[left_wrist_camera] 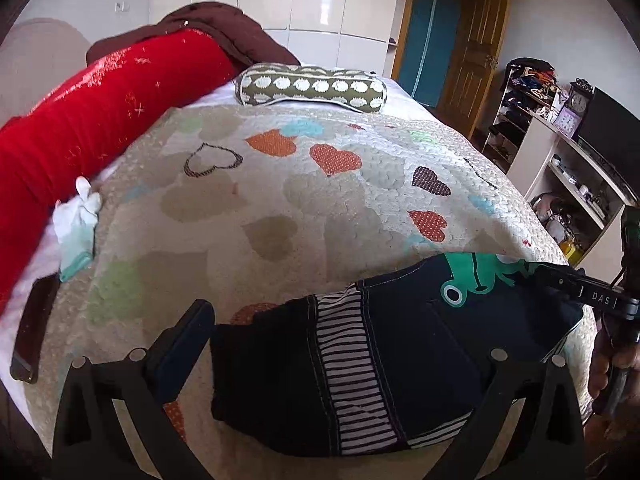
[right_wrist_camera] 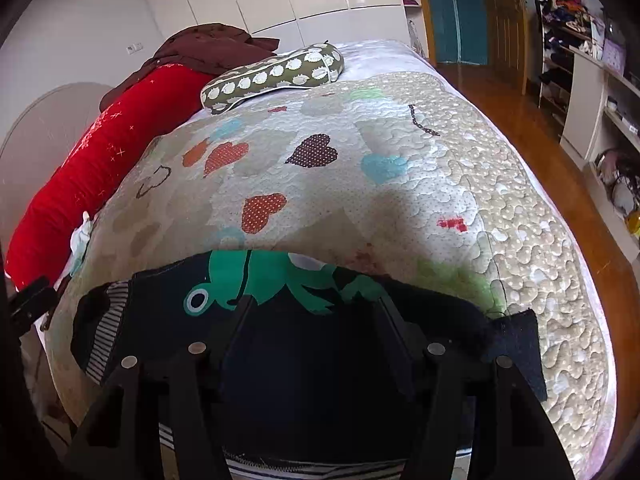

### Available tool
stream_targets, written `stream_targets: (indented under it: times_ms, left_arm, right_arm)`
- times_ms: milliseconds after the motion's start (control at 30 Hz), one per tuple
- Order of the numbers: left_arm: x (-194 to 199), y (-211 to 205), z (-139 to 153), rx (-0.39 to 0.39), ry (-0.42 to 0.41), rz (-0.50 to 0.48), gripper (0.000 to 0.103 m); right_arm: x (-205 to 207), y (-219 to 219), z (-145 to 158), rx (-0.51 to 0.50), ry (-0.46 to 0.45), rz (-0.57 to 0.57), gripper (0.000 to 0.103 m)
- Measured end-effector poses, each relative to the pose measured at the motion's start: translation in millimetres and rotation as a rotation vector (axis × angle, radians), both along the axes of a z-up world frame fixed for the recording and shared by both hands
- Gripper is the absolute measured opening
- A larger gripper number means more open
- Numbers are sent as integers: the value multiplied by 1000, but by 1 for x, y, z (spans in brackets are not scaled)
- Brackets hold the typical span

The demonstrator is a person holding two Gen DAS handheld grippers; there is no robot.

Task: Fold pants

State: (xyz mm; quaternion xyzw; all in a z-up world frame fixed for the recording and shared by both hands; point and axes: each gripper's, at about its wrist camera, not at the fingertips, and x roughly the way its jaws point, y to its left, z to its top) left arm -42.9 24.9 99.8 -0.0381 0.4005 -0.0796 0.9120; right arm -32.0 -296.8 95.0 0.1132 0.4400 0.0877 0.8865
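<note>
Navy pants [left_wrist_camera: 400, 340] with green frog, striped band; heart-patterned beige quilt [left_wrist_camera: 280, 200].

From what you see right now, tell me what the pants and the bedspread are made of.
Pants: dark navy woven cloth, probably cotton or light denim, matte, with pale topstitched seams, a striped ribbed knit band and a flat green frog print.
Bedspread: quilted cotton-like fabric, matte and puffy, with stitched swirls and dotted heart patches. Fibre content cannot be confirmed for either.

Showing on the bed: one pair of pants [left_wrist_camera: 400, 360], one quilt [left_wrist_camera: 280, 208], one bolster pillow [left_wrist_camera: 312, 88], one red blanket roll [left_wrist_camera: 100, 112], one brown garment [left_wrist_camera: 224, 28], one white glove [left_wrist_camera: 78, 220], two grippers: left [left_wrist_camera: 332, 356], right [right_wrist_camera: 316, 320].
</note>
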Motion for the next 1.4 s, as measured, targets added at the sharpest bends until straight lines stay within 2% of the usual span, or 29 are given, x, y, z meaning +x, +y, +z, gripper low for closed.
stream_targets:
  times_ms: [200, 400, 500, 600, 800, 1067, 1267, 1400]
  left_arm:
    - [5, -2, -13, 14, 25, 27, 103]
    - [6, 3, -25, -78, 89, 53, 103]
    - [6, -10, -21, -85, 84, 25, 103]
    - [12, -34, -15, -81, 83, -47, 103]
    - [29, -115, -5, -50, 88, -243, 103]
    - [71, -234, 1, -151, 210, -485, 103]
    - [92, -318, -15, -112, 287, -640, 103]
    - [94, -356, -45, -81, 401, -736, 101]
  right_arm:
    - [0, -24, -1, 42, 12, -48, 65]
    - [-30, -66, 7, 112, -47, -185, 65]
    - [-50, -81, 12, 84, -92, -269, 70]
    - [-62, -93, 6, 105, -84, -309, 70]
    - [-77, -100, -15, 176, -37, -307, 70]
    - [-80, -89, -36, 194, -11, -248, 70]
    - [-86, -93, -45, 237, -32, -255, 70]
    - [-90, -95, -49, 253, -63, -257, 70]
